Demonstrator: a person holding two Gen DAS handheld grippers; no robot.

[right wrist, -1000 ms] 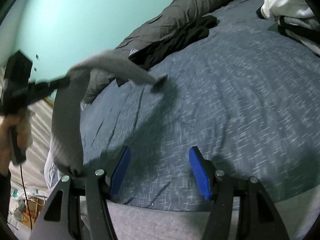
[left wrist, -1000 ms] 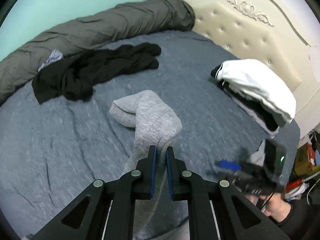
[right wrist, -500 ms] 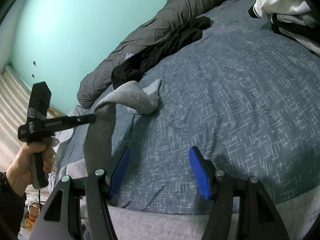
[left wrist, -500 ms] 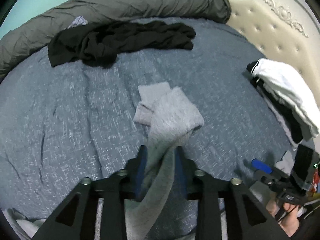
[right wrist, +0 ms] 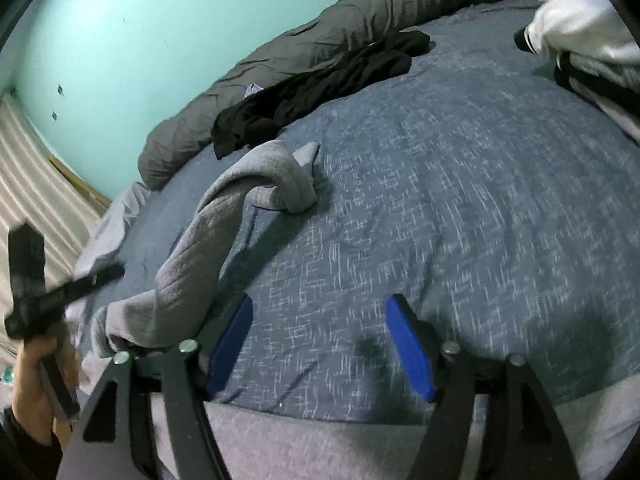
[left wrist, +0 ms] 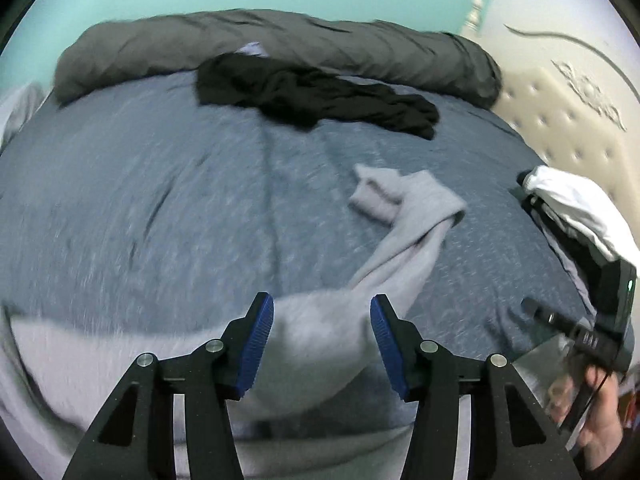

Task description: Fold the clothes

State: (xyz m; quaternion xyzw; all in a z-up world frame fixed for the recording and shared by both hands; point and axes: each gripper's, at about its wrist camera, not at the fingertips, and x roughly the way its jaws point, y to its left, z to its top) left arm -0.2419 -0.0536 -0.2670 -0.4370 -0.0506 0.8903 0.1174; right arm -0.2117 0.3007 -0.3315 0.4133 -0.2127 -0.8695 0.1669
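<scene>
Now your left gripper (left wrist: 322, 340) stands apart, its jaws having just been opening, and the grey garment (left wrist: 404, 216) lies between the pads but they do not press it; it is released. In the left wrist view the garment runs from 6 o'clock up to about 2 o'clock on the bed (left wrist: 160, 200), where its far end is doubled over itself. Your right gripper (right wrist: 320, 344) is also released, its jaws having just widened, with only the bed cover between them. In the right wrist view the garment hangs over the outer side of its left finger, at 9 o'clock.

As I judge it, the task is partly done. A stack (left wrist: 576, 208) of folded clothes, white on top, sits at 3 o'clock near the headboard. The grey garment is only thrown across the bed, not yet folded flat. The black clothes (left wrist: 312, 96) at 12 o'clock, just beside the dark duvet (left wrist: 280, 40), are crumpled and untouched. So at least two pieces remain for you.
</scene>
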